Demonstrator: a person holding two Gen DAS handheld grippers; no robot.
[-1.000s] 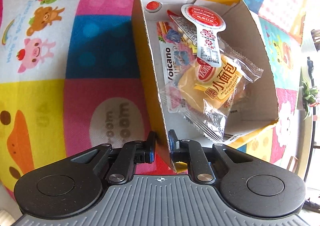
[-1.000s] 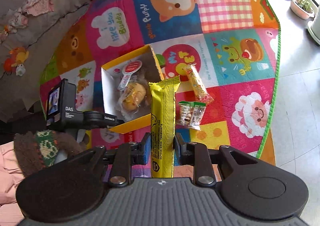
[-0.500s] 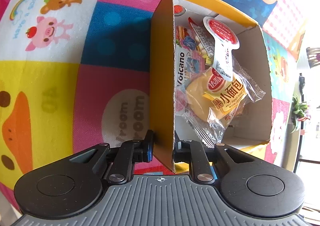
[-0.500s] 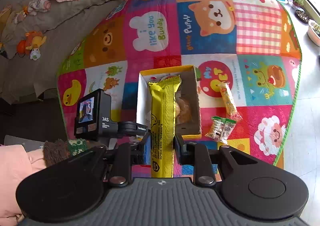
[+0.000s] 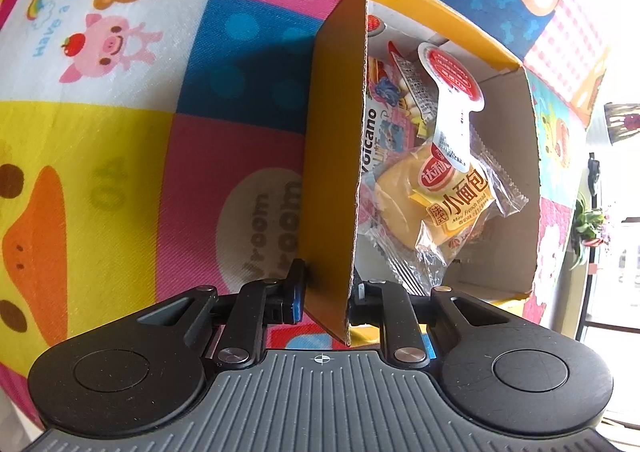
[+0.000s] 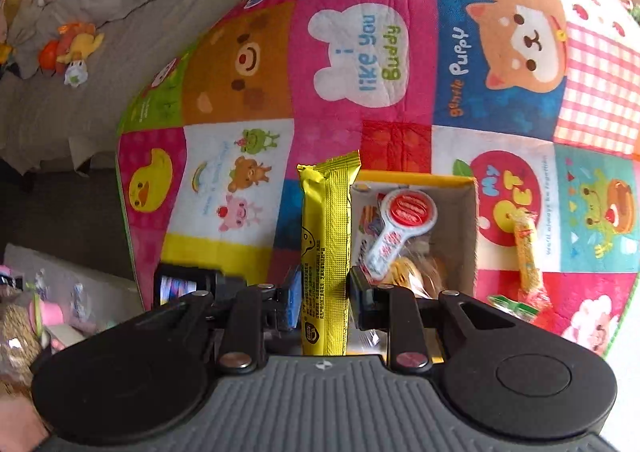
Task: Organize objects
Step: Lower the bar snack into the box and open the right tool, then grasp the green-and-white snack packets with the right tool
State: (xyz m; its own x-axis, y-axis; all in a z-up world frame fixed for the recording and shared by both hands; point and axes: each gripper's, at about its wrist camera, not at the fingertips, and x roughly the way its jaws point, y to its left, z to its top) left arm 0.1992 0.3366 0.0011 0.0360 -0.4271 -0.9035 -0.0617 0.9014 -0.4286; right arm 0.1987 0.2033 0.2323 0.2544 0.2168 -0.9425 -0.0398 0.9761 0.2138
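Observation:
A yellow cardboard box (image 5: 332, 172) stands open on the play mat. Inside lie a wrapped mini bread (image 5: 440, 208), a white sachet with a round red lid (image 5: 452, 84) and a flat printed packet. My left gripper (image 5: 326, 292) straddles the box's near left wall at its corner, one pad outside and one inside, shut on the wall. My right gripper (image 6: 325, 292) is shut on a long yellow snack bar (image 6: 326, 220) held upright. The bar's top hangs just left of the box (image 6: 460, 220), above its left wall.
The patchwork play mat (image 6: 360, 52) covers the floor. A yellow stick packet (image 6: 526, 252) and a green packet (image 6: 512, 306) lie on it right of the box. A grey cushion with soft toys (image 6: 76, 48) borders the mat at left. A potted plant (image 5: 588, 224) stands beyond the mat's right edge.
My right gripper has carried the yellow bar closer, from well short of the box to over its left wall. In the left view the box wall has swung more edge-on and the jaws stand slightly wider.

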